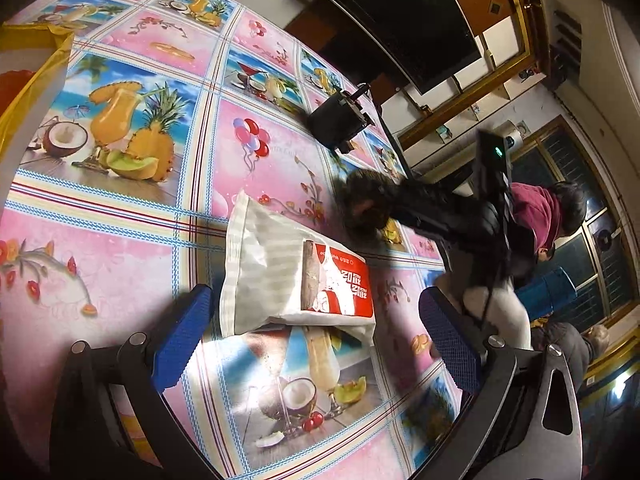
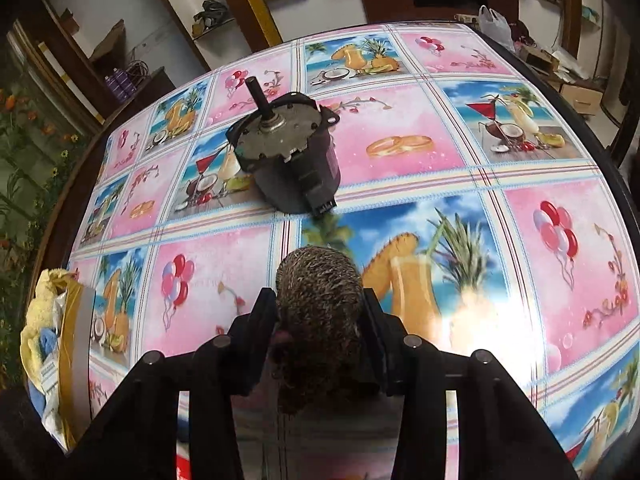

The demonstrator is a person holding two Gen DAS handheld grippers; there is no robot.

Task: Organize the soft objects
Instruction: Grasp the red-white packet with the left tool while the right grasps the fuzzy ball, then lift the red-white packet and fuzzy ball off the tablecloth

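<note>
While the right claw point(image 2: 320, 312) was clamped on a brown, bristly soft object point(image 2: 318, 296), its two dark fingers pressing the fuzzy lump from either side just above the tabletop point(image 2: 440, 152), the left claw point(image 1: 316, 336) hung open and gripped nothing, its blue-padded fingers spread wide. Directly ahead of that open left claw, between the lines of its fingers and slightly beyond the tips, lay a white striped packet point(image 1: 272, 272) with a red printed label, flat on the patterned cloth; its long axis ran roughly away from the claw, leaning a little to the left, so the fingers stood on either side of its narrow width, and the left claw was plainly the nearer one to it. Judging from this, a short advance and descent would bring the packet between the pads with nothing in the way. Farther off in the left view, the right claw and its furry load sat just past the packet's far right corner, close enough to crowd a careless reach. Beyond both, a dark geared motor point(image 2: 286, 156) with an upright shaft stood on the tabletop, a hard item well apart from the packet. At the left edge, a yellow-rimmed container point(image 2: 68, 344) held pale cloths, seemingly the place for soft things.
</note>
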